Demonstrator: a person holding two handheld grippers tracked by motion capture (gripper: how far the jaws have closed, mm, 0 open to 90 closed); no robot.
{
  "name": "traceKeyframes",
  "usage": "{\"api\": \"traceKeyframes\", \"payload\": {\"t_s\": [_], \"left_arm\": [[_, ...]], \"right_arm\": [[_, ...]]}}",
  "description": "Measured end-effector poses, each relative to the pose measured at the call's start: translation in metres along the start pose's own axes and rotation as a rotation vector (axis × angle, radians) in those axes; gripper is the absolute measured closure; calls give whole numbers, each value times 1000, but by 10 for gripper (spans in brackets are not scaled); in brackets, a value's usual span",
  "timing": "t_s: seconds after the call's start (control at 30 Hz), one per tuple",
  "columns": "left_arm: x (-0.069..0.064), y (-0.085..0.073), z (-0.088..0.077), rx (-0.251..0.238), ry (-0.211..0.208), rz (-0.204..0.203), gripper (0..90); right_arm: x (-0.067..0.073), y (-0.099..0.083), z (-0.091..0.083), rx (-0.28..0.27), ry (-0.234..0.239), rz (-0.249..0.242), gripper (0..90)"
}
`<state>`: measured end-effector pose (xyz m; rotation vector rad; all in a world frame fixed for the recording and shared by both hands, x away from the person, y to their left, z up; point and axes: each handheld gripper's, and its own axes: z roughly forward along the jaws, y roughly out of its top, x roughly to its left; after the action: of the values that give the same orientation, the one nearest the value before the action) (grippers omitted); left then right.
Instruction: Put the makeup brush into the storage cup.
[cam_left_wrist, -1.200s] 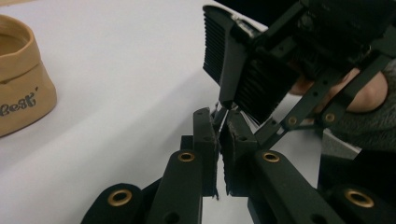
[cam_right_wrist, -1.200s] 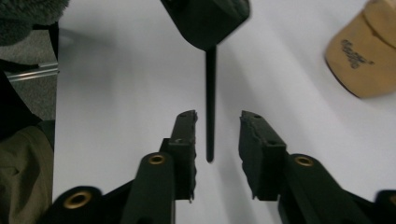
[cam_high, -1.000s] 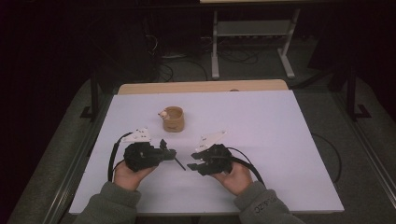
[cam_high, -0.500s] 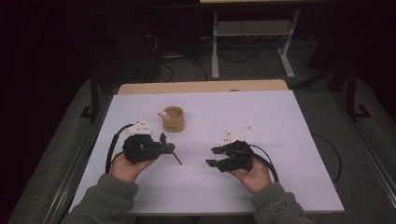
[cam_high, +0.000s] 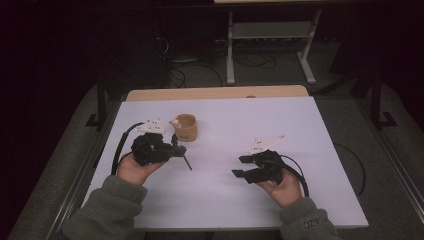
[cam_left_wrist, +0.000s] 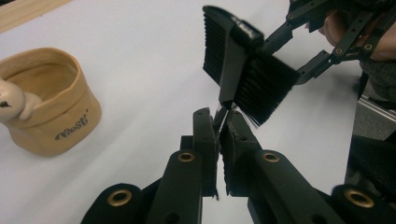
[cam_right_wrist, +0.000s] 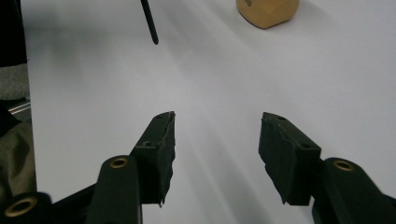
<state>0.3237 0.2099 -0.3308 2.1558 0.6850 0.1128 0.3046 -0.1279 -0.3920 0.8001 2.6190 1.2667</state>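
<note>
Right claw (cam_high: 241, 166) just pulled away, opening empty; left claw (cam_high: 179, 148) clamped on the pen (cam_high: 186, 161), cup (cam_high: 186, 127) drop left.

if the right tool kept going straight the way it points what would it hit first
Probably nothing at once: the right tool stands open over bare table. Farther along its line are the thin black stick held by the left tool, slightly to one side, and the tan cup; depth is hard to judge.
</note>
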Motion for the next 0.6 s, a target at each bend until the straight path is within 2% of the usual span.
{"api": "traceKeyframes", "payload": {"t_s": [0.37,0.6], "left_arm": [[13,22,-3,14,30,5,852],[25,40,-4,19,44,-8,852]], "right_arm": [[-13,-11,-11,-1,-24,40,416],[-20,-17,-19,-20,-41,54,407]]}}
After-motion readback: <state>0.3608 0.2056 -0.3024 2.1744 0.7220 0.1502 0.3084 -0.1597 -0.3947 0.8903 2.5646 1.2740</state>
